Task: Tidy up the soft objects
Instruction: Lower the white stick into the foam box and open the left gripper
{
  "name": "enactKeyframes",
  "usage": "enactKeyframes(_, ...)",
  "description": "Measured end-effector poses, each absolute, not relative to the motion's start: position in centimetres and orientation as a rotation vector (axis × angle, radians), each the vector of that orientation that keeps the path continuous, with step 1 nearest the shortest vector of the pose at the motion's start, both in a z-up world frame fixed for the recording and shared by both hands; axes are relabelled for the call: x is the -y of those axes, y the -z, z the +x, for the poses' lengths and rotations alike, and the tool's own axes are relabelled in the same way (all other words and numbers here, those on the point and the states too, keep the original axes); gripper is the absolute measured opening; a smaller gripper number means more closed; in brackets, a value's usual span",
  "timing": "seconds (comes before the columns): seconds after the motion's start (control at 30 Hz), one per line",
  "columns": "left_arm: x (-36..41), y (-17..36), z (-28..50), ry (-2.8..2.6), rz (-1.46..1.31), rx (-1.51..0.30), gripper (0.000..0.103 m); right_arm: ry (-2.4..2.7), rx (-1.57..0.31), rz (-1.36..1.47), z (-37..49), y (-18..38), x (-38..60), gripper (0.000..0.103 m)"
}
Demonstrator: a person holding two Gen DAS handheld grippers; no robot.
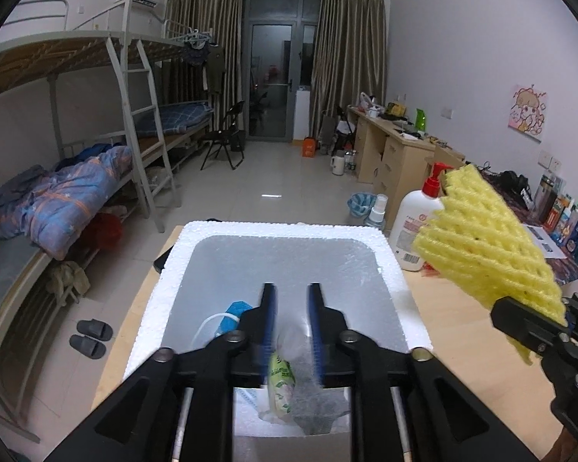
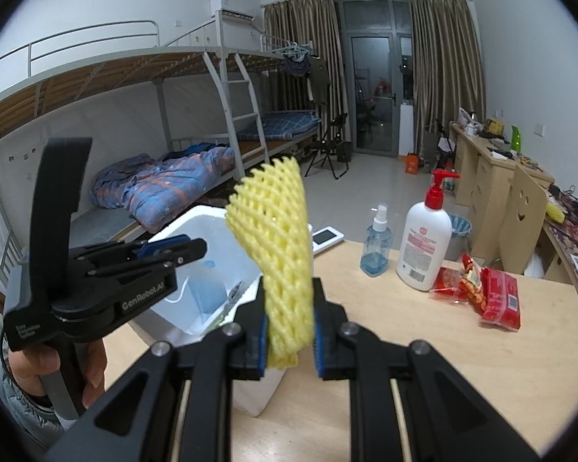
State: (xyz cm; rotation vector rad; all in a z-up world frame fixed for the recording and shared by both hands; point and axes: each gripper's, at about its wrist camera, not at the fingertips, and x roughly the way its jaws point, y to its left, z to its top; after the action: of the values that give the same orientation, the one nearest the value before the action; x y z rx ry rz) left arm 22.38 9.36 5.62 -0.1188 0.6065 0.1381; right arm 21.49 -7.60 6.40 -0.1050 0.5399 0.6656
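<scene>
The yellow foam fruit net (image 2: 277, 254) stands upright, pinched near its lower end by the right gripper (image 2: 290, 340), whose pads are clamped on it. Seen from the right wrist, the white foam box (image 2: 196, 227) lies at about ten o'clock from the net, and the net is held just outside its near corner, over the counter (image 2: 424, 346). Inside the box a small plastic-wrapped packet (image 1: 283, 379) lies between the fingers of the left gripper (image 1: 292, 323); those jaws stand apart with nothing pressed between the pads, and the packet looks released. A blue pouch with a white cord (image 1: 231, 317) sits at roughly ten o'clock from that packet.

The risk I see is the net: it is light and springy, held only at one end, so it could flop over or snag on the box rim when carried across. The left gripper also occupies the box opening, so the two could collide there.

The left gripper tilts down into the box, a hand (image 2: 57, 373) around its handle; the right tilts down too, beside the box. A lotion pump bottle (image 2: 425, 246) stands at two o'clock.
</scene>
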Motion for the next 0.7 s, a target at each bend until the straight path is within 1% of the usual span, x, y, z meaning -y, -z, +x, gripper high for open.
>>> enactKeyframes(0.03, -9.4, -5.6, 22.5, -0.145, -0.117, -0.611, 0.07, -0.664, -0.539, -0.105, 21.5, -6.4, 7.6, 0.021)
enactKeyframes(0.07, -9.4, -5.5, 22.5, -0.148, -0.115, -0.613, 0.08, -0.664, -0.538, -0.104, 21.5, -6.4, 7.7, 0.021)
enactKeyframes(0.1, -9.4, -5.6, 22.4, -0.155, -0.118, -0.604, 0.087, -0.664, -0.538, -0.102, 21.5, -6.5, 7.7, 0.021)
enactKeyframes(0.23, -9.5, -6.2, 21.6, -0.186, -0.117, -0.536, 0.087, -0.66, -0.541, -0.1, 21.6, -6.3, 7.8, 0.021)
enactKeyframes(0.7, -10.5, -6.5, 19.2, -0.171, -0.142, -0.537, 0.087, -0.684, -0.558, -0.113, 21.6, -6.2, 6.6, 0.021)
